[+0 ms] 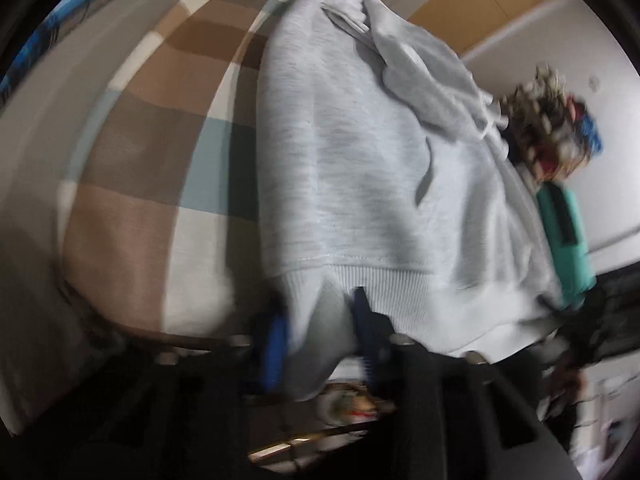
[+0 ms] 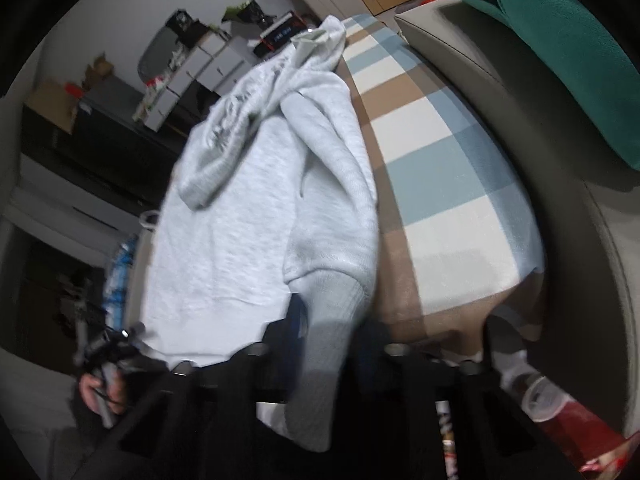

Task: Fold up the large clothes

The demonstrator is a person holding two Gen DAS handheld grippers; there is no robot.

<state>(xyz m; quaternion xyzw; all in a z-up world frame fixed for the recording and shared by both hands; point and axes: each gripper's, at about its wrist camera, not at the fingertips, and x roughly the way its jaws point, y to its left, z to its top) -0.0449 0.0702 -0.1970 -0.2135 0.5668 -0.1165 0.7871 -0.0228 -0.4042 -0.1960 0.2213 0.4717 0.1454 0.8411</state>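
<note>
We hold a light grey hoodie (image 1: 360, 168) stretched over a checked blanket (image 1: 160, 152) of brown, white and pale blue squares, both views blurred by tilt. Our left gripper (image 1: 320, 328) has its blue-padded fingers (image 1: 276, 344) clamped on a corner of the ribbed hem, the fold of cloth bunched between them. Our right gripper (image 2: 328, 328) is closed on a ribbed cuff or hem corner, the grey band hanging down between its dark fingers (image 2: 296, 316). In the right wrist view the hoodie (image 2: 248, 208) lies with its hood (image 2: 224, 148) folded onto the body, and a teal cushion (image 2: 568, 52) sits at the upper edge beside the blanket (image 2: 440, 152). Behind stand white drawers (image 2: 208, 64) with clutter on top; what they hold we cannot tell. A clear plastic cup (image 2: 540, 396) lies near the lower right, its contents unclear.
</note>
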